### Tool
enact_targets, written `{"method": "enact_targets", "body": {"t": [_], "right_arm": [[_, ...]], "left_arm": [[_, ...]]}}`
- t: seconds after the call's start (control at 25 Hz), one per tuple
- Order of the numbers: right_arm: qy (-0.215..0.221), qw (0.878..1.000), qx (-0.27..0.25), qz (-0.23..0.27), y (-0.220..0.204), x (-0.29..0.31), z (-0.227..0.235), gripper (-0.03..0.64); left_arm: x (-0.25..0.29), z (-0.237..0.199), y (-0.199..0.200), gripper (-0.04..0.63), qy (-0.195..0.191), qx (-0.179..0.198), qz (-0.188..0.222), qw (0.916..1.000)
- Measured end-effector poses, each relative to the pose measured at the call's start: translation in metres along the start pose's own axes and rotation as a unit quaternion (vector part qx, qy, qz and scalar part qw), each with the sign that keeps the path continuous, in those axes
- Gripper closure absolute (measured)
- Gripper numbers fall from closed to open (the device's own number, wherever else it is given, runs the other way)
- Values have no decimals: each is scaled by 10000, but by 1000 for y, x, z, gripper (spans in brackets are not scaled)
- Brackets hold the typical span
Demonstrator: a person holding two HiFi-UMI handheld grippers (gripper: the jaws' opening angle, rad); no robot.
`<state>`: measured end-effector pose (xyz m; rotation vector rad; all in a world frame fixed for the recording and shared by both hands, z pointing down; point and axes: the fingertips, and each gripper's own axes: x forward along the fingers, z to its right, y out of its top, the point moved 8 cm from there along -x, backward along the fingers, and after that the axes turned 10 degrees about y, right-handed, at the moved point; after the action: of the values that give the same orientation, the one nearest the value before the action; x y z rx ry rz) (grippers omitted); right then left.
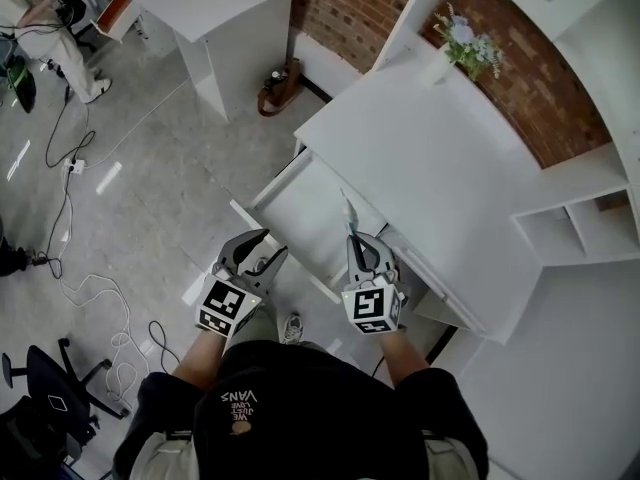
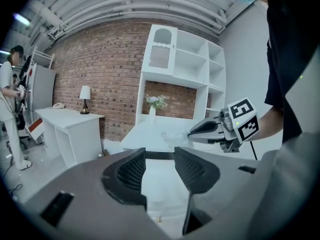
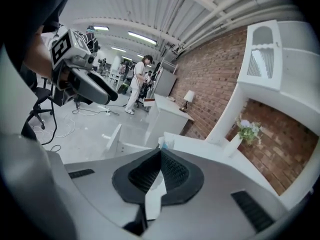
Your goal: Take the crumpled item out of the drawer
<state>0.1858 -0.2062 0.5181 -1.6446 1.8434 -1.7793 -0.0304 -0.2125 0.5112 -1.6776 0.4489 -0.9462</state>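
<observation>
The jaws of the right gripper [image 3: 161,153] were shut tight on the crumpled item [image 3: 166,143], a thin clear scrap that stuck out past their tips and was held above the open drawer [image 1: 300,216], clear of it. The jaws of the left gripper [image 2: 159,158] were held wide apart, nothing between them. The drawer was seen pulled out below the white worktop [image 1: 430,158].

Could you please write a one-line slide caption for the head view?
The right gripper shut on the crumpled item over the open white drawer; left gripper open alongside.
</observation>
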Motion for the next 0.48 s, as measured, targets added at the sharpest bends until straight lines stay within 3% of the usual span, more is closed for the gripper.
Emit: {"method": "enact_targets", "body": {"t": [0.48], "right_arm": [[-443, 9937, 133, 1018, 38, -96, 4, 618]], "left_arm": [[-34, 20, 29, 434, 273, 223, 355, 9987]]}}
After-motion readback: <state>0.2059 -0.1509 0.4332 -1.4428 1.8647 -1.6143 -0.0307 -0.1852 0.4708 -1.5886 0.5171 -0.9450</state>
